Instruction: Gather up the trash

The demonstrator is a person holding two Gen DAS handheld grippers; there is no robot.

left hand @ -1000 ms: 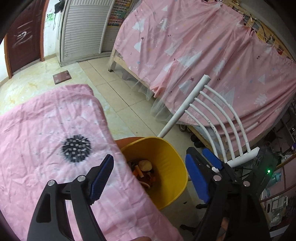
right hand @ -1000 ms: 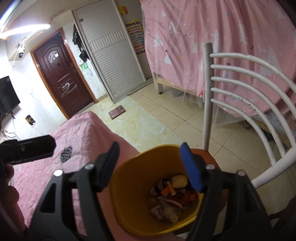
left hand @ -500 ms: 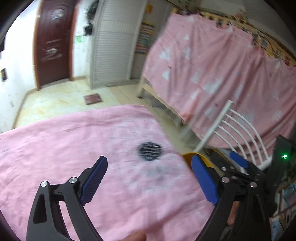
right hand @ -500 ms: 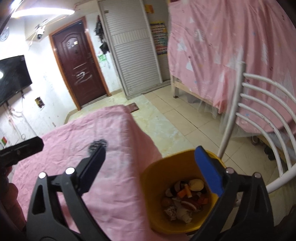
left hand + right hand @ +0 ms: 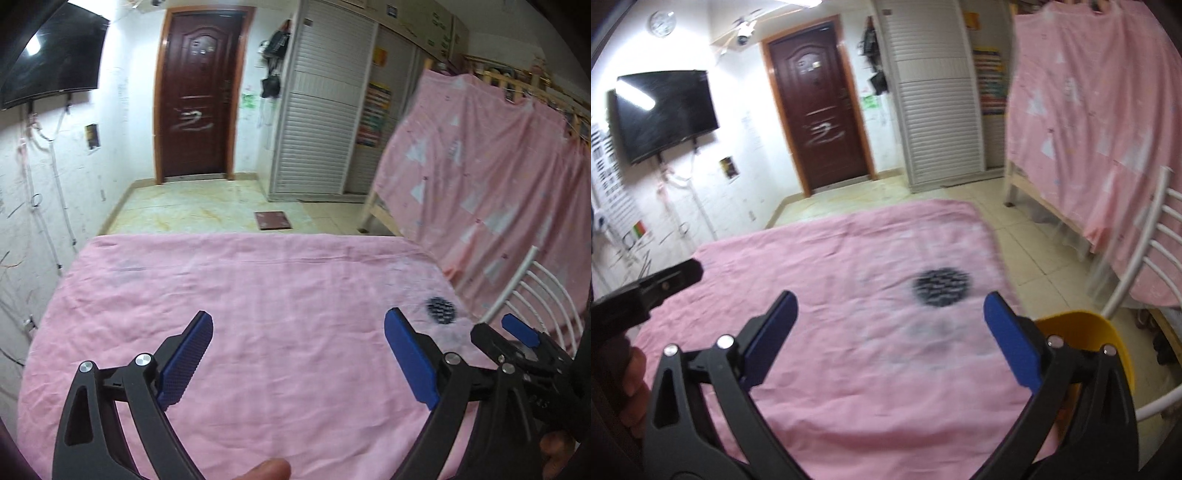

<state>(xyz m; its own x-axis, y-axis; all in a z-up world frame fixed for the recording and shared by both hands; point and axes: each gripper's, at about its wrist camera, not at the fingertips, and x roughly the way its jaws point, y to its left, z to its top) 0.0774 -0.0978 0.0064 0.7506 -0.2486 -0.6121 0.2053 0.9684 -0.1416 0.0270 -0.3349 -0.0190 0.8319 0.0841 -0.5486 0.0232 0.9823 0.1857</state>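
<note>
Both grippers hang over a table draped in a pink cloth [image 5: 258, 295], each with its blue-padded jaws spread wide and nothing between them. The left gripper [image 5: 298, 354] has just been opening; the right gripper [image 5: 890, 332] opened earlier in the same second and stands at its widest. Neither holds anything.

Ahead of the right gripper and slightly to its right, a black spiky ball [image 5: 942, 286] lies on the cloth, apart from both pads and blurred in this view. Seen from the left gripper, the same ball [image 5: 440, 310] sits off to the right, beyond its right finger and near the cloth's right edge.

A yellow bin [image 5: 1086, 332] stands just off the table's right edge, close behind the right gripper's right finger; its contents are hidden from here. A white chair [image 5: 1145, 258] stands beside the bin, with a pink curtain [image 5: 1089, 110] beyond it.

In the right wrist view, the left gripper's black finger tip reaches in from the left, over the cloth's left side. A dark door [image 5: 199, 99] and a wall-mounted television [image 5: 665, 114] fill the far wall.
</note>
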